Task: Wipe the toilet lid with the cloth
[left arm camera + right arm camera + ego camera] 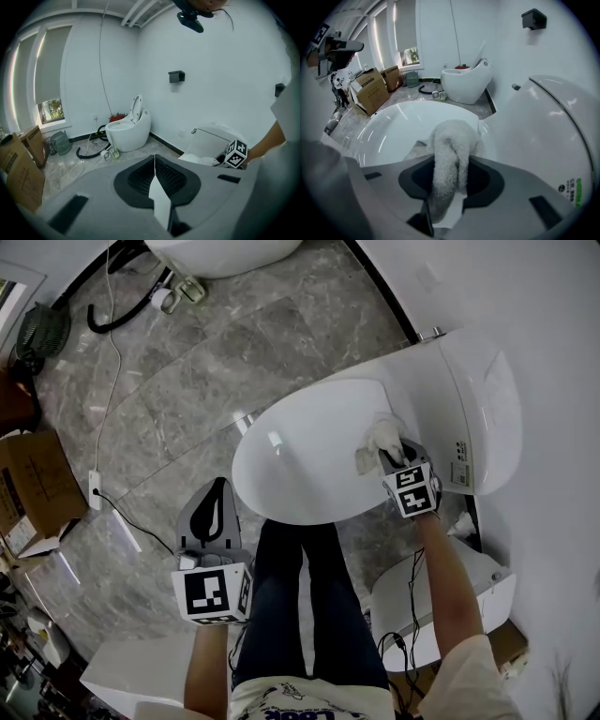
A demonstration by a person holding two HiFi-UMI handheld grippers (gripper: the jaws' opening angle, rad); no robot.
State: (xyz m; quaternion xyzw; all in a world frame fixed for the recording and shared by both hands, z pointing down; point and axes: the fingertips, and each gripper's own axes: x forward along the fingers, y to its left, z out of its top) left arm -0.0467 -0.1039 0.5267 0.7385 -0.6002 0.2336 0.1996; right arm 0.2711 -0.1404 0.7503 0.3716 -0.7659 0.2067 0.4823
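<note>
Right gripper (394, 461) jaws clamped on fluffy white terry cloth (379, 440), which is bunched into a roll with its long axis straight out along the jaws. Its far end rests on the glossy white oval toilet lid (291, 470) near the hinge end. Left gripper (212, 512) jaws pressed together, empty, beside the lid's front edge.

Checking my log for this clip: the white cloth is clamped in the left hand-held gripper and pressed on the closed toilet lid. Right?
Wrong gripper: the right gripper view shows the white cloth clamped in the right hand-held gripper, pressed on the closed toilet lid. The left hand-held gripper is shut on nothing.
</note>
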